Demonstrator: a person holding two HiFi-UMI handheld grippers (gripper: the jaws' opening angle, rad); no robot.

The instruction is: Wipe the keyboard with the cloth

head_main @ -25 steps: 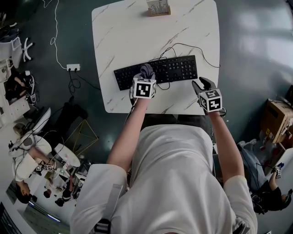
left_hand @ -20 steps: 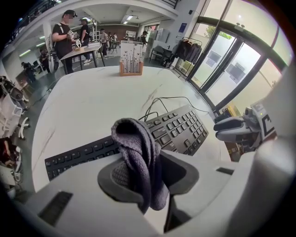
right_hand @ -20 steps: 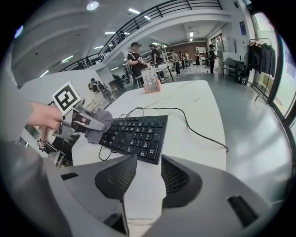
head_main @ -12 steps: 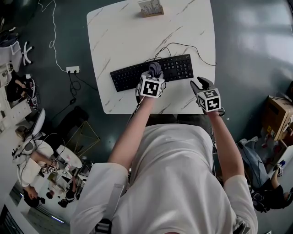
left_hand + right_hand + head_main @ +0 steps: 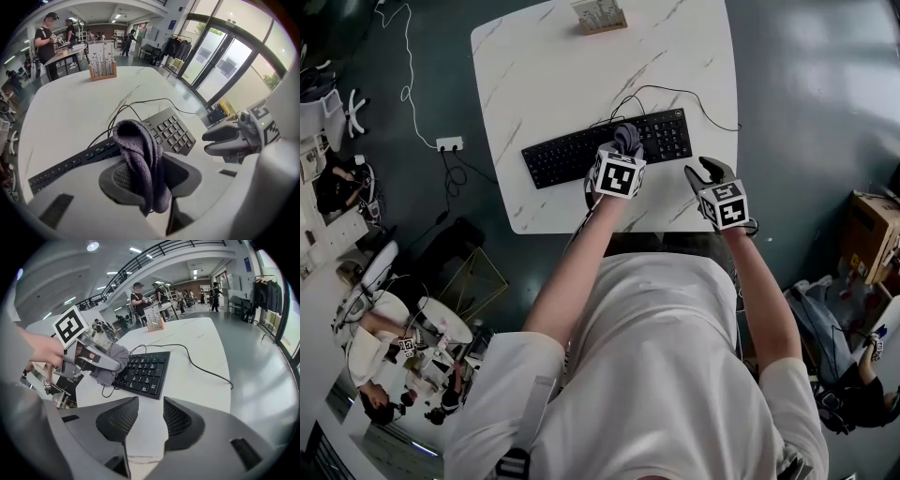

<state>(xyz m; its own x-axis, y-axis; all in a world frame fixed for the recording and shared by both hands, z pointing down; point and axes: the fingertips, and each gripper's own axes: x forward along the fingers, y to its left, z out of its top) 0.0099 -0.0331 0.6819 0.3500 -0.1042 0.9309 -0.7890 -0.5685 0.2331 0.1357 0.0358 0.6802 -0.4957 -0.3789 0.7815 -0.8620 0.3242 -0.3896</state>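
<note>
I'm sliding the left gripper (image 5: 622,155), clamping the cloth (image 5: 139,157), toward three o'clock along the keyboard (image 5: 562,156), so wiping is progressing; the right gripper (image 5: 703,174) is idling, jaws apart and empty.

Greyish, maybe purple cloth (image 5: 139,154); black keyboard (image 5: 562,157)

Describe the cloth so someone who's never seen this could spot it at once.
Find the white marble table, then the black keyboard on it. Over the keyboard, the left gripper pinches the cloth: the only soft, grey-purple bunch among hard things.
</note>
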